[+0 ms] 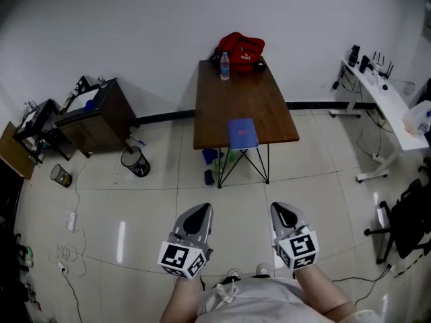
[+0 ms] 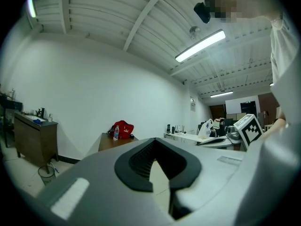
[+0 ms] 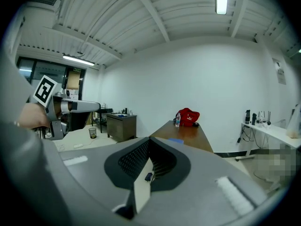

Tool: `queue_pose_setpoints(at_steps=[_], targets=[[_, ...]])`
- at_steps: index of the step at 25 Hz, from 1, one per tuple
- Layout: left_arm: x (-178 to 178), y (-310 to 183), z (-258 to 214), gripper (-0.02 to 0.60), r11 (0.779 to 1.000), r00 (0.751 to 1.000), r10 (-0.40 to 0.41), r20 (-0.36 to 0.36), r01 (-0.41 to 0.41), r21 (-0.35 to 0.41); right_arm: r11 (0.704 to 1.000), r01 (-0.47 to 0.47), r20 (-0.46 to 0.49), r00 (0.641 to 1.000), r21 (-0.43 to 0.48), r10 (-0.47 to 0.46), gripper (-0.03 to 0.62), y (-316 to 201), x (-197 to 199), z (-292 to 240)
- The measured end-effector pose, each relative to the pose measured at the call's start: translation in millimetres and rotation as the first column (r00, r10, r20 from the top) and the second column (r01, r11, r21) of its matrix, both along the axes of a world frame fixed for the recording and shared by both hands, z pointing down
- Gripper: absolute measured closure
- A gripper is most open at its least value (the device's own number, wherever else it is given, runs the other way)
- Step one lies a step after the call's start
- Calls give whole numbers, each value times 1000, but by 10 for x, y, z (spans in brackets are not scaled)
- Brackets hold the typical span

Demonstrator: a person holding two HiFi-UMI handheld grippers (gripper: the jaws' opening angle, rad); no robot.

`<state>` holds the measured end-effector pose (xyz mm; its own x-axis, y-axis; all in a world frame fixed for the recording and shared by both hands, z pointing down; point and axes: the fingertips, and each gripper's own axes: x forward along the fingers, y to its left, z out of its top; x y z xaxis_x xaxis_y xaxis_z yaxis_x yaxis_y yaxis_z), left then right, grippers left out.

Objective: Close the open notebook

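Observation:
A blue notebook lies flat near the front edge of the brown table, showing a blue face with a small red mark. It shows as a blue sliver in the right gripper view. A red bag and a water bottle stand at the table's far end. My left gripper and right gripper hover over the floor well short of the table. Both point toward it, jaws together and holding nothing. Seen from its own camera, the left gripper has the table off to its left; the right gripper faces it.
A dark cabinet and a waste bin stand at the left. A white desk and an office chair are at the right. Cables lie on the floor at the left. Small items sit under the table.

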<state>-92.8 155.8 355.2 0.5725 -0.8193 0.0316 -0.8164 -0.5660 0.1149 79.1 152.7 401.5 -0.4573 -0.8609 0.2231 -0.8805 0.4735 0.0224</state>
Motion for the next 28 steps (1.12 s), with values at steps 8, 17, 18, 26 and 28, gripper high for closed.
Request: queue_pose_setpoints(at_steps=[8,17,18,26,28], targets=[[410,111,64,575,998,988,55,143,-59,24,1000,13,12,1000,3,-13,588,15,191,-32],[380,57,90,575,1000,995,13,100,-14,10,999,40,22,999,10,-40,588,0,236,-47],[380,46,95,575,1000,995,10,100,-11,7,999,43,23,999,9,-43,588,-6,234,-48],[438,8,124,575,1000,995,19,102,-18,-3,998,58,29,998,-5,-58,588,-21,206,-1],[435,-7,134,575,1000,995,15,100,-14,-5,998,61,31,998,-9,-60,588,-32,205,20]])
